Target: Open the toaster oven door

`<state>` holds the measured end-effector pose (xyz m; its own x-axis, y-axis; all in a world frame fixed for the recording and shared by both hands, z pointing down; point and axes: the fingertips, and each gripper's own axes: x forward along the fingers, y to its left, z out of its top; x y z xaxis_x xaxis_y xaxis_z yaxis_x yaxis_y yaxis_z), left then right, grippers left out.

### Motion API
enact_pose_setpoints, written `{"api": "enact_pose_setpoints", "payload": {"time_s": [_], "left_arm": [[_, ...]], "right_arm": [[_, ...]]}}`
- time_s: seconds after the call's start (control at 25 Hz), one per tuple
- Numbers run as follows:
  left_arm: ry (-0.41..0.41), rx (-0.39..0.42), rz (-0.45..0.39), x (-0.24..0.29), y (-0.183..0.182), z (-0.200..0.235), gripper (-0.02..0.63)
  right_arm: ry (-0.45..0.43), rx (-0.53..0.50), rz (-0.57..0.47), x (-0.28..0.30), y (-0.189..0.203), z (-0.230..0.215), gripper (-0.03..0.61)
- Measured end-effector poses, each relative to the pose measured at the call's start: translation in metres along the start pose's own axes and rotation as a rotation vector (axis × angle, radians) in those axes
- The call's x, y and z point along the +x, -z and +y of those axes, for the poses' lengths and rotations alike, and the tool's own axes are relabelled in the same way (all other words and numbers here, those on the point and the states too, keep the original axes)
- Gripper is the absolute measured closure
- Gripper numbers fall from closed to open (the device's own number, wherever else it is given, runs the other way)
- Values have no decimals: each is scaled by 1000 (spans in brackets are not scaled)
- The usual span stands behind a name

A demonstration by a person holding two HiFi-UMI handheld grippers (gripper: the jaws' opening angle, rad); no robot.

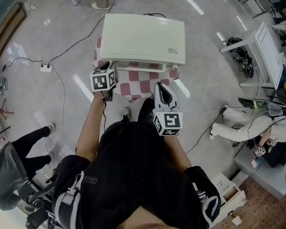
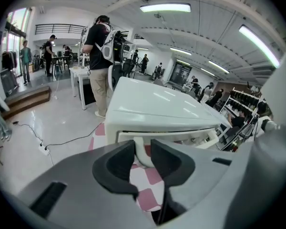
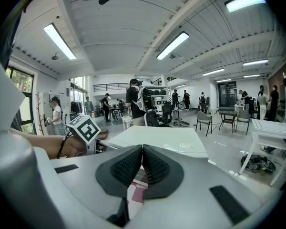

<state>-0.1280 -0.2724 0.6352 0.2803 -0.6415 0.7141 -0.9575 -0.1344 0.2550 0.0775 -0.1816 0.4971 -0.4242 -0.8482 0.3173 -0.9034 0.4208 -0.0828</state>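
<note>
Toaster oven (image 1: 143, 37) sits on the checked stand (image 1: 140, 87), door toward its front edge and apparently closed. Left gripper (image 2: 142, 151) pinches the door handle (image 2: 181, 136) at its left end. Right gripper (image 3: 142, 151) is pressed together, empty. Grasp step judged complete; next, pull outward and down.

Left gripper (image 2: 142, 149), dark grey jaws closed on the curved white door handle (image 2: 171, 136) of a cream toaster oven (image 2: 157, 106), above a red-and-white checked cloth (image 2: 150, 194).
</note>
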Motion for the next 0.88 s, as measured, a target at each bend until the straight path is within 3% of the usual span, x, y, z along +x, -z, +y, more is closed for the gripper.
{"api": "enact_pose_setpoints", "payload": {"time_s": [0.4, 0.88], "left_arm": [[62, -113, 18, -17, 56, 0, 499], [97, -148, 80, -24, 113, 0, 503]], "right_arm": [[61, 10, 20, -19, 23, -5, 552], [173, 69, 126, -35, 82, -34, 552]]}}
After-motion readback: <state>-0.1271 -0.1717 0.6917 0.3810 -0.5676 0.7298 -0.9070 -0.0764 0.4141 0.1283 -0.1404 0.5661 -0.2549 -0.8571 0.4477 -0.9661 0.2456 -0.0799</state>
